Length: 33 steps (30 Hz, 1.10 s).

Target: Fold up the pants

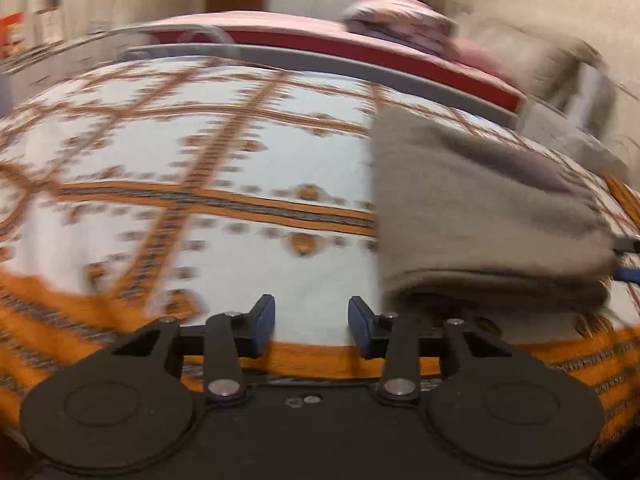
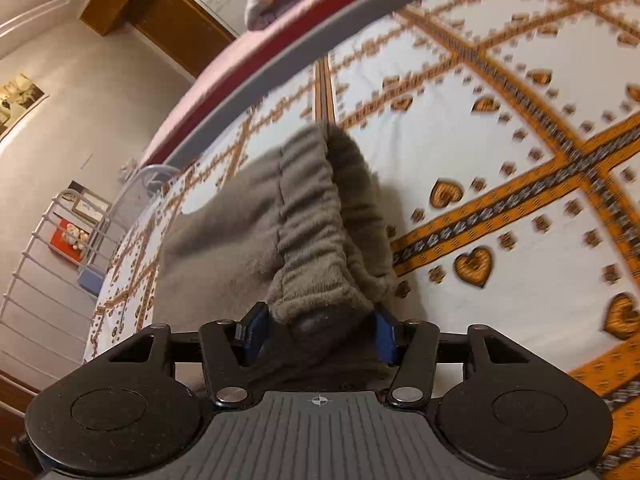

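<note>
Both claws first: my left gripper (image 1: 311,326) hangs with its jaws parted and nothing between them, over bare bedspread (image 1: 224,152) just beside the folded grey pants (image 1: 480,216). On my right gripper (image 2: 318,334) the jaws stand around the bunched waistband (image 2: 320,240), with the blue pads (image 2: 253,332) at its sides; I judge them gripping it, though the fleece hides the contact.

My worry is the fold. If I pull the right claw away before its jaws are clear, the thick fleece could drag along and the stacked layers slide apart. Snagging the gathered elastic could flip the top layer back.

Underneath is a white bedspread crossed by orange bands with hearts, soft enough to ripple. Beyond it sit a red mattress edge (image 2: 224,64), a pinkish bundle (image 1: 400,20), a white wire rack (image 2: 52,248) and pale walls
</note>
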Tool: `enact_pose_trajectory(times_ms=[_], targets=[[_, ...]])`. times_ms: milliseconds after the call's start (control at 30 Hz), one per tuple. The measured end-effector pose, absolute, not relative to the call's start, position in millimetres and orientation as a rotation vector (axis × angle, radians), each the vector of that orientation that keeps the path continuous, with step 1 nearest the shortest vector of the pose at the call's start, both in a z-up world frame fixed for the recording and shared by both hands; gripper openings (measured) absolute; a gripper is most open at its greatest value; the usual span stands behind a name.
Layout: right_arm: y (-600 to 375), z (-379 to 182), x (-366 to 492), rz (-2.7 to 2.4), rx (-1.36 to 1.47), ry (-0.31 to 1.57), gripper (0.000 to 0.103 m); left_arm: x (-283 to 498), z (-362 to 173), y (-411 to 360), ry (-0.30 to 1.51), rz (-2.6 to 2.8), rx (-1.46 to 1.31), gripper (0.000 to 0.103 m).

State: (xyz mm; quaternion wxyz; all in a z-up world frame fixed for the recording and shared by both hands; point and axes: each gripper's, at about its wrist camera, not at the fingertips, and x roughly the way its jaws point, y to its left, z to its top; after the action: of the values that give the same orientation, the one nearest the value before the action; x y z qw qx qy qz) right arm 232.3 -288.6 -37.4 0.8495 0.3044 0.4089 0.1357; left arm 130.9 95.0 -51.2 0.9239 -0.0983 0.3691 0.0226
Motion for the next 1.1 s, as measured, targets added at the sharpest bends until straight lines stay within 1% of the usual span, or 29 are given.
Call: enact_pose_trajectory(times_ms=[100,133,233,300,333,367,433,467,500,567,633,733,800,900,967,1067,1100], targets=[[-296,-13,220,0.226,0.552,0.78,0.054,127,-42,114,0.729,0.069,-0.278,0.031],[-299,-8,214,0.242,0.559,0.743,0.054,128,-40,114,0.713,0.061,-0.278,0.035],[-295,1,208,0.309,0.555,0.672,0.054,142,-36,100,0.703,0.009,-0.26,0.042],[-280,2,214,0.333,0.501,0.683,0.054,153,-37,82,0.71,-0.032,-0.223,0.066],[-273,-1,218,0.339,0.466,0.698,0.054,161,-40,73,0.718,-0.048,-0.193,0.072],[-267,-6,225,0.335,0.419,0.726,0.055,167,-43,65,0.747,-0.058,-0.166,0.074],[-256,-25,236,0.296,0.322,0.846,0.061,181,-48,60,0.804,-0.076,-0.166,0.068],[-258,-31,238,0.296,0.348,0.878,0.066,183,-44,63,0.797,-0.079,-0.187,0.061],[-263,-33,239,0.299,0.389,0.882,0.066,187,-36,66,0.78,-0.078,-0.198,0.056],[-271,-17,234,0.3,0.405,0.81,0.066,195,-23,71,0.74,-0.079,-0.178,0.057],[-278,0,233,0.324,0.391,0.717,0.066,210,-19,77,0.742,-0.102,-0.174,0.058],[-289,8,252,0.33,0.428,0.688,0.066,238,-20,85,0.766,-0.113,-0.192,0.059],[-287,7,268,0.317,0.392,0.671,0.066,256,-19,84,0.757,-0.13,-0.206,0.06],[-277,6,286,0.37,0.369,0.644,0.066,278,-19,75,0.761,-0.154,-0.209,0.064],[-261,2,298,0.347,0.291,0.657,0.066,296,-28,67,0.786,-0.172,-0.197,0.065],[-245,-21,316,0.245,0.131,0.745,0.066,316,-50,65,0.865,-0.181,-0.18,0.073],[-248,-32,320,0.239,0.128,0.777,0.07,318,-54,70,0.874,-0.183,-0.203,0.073]])
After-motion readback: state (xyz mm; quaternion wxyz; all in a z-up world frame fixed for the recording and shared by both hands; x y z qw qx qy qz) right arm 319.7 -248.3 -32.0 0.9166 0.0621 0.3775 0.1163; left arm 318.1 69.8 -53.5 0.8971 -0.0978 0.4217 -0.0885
